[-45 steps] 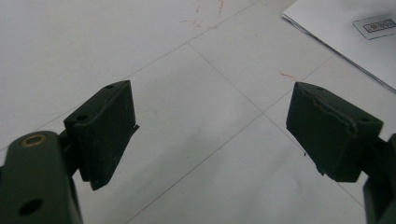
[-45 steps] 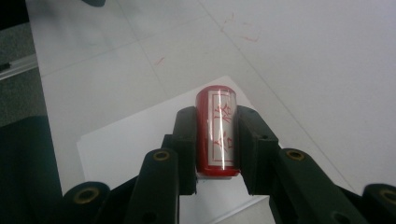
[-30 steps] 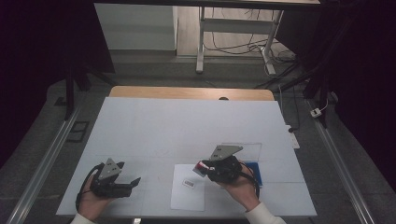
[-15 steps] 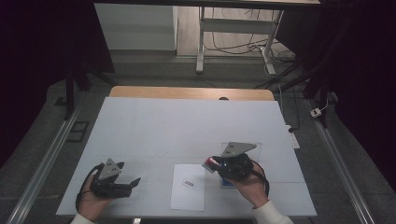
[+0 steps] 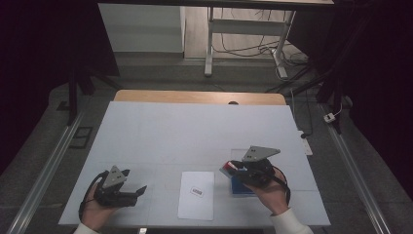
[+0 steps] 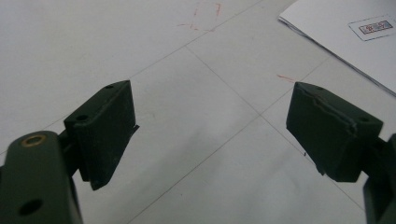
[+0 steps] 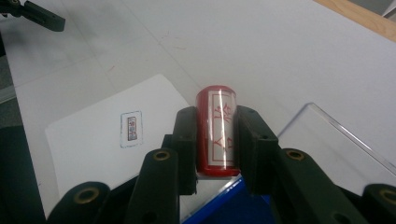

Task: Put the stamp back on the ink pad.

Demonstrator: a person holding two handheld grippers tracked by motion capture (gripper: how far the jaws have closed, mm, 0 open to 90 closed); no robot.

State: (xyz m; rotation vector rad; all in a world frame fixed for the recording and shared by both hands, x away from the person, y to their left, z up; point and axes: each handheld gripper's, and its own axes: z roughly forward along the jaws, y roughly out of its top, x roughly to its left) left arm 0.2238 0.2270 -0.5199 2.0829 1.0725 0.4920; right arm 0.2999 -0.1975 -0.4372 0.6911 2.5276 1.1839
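A red cylindrical stamp [image 7: 216, 130] with a white label of red characters sits between the pads of my right gripper [image 7: 217, 116], which is shut on it. In the high view that right gripper [image 5: 233, 169] hangs a little above the table with the stamp [image 5: 228, 167] pointing left, over a blue box [image 5: 241, 187]. A white sheet of paper [image 5: 197, 195] lies at the front middle and bears a small rectangular stamp mark [image 5: 196, 192]. My left gripper [image 5: 136, 192] rests near the front left, open, with nothing between its pads [image 6: 105, 126].
The blue box [image 7: 224, 205] has a clear plastic lid [image 7: 327, 140] lying beside it on the white table cover [image 5: 195, 131]. The paper's corner [image 6: 345, 32] reaches the upper right of the left gripper view. A wooden table edge [image 5: 195, 96] runs along the far side.
My right gripper has carried the stamp to the right and slightly up, away from the paper to above the blue box. The left gripper has stayed put.
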